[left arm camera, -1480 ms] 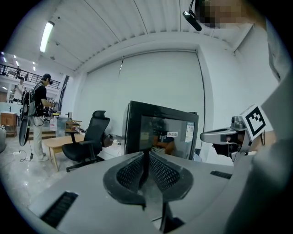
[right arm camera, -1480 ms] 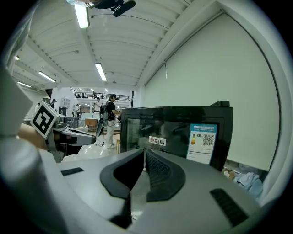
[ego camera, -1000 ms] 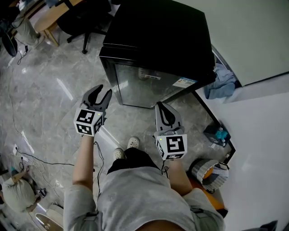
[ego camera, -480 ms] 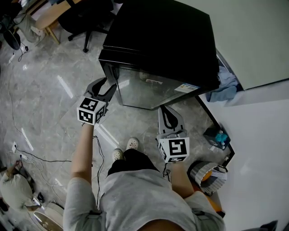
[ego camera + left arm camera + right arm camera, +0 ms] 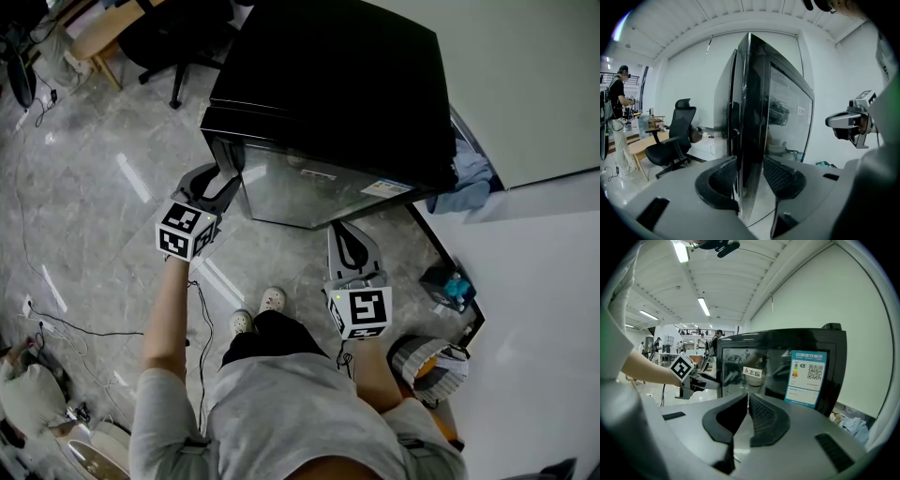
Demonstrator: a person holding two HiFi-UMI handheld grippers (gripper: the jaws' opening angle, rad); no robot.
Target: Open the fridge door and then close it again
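A black mini fridge stands on the floor ahead of me, its glass door facing me. My left gripper is at the door's left edge. In the left gripper view the door edge stands between the jaws of the left gripper. They are closing, and a thin gap shows at the left pad. Whether the door is ajar I cannot tell. My right gripper hangs shut in front of the door's lower right, apart from it. Its pads meet in the right gripper view, with the fridge beyond.
A black office chair stands left of the fridge. A white wall runs along the right, with a blue cloth and a round basket on the floor beside it. Cables trail at the lower left. My feet are just before the door.
My left gripper has moved forward from open floor to the door's left edge, and its jaws now straddle that edge. The right gripper has kept still.
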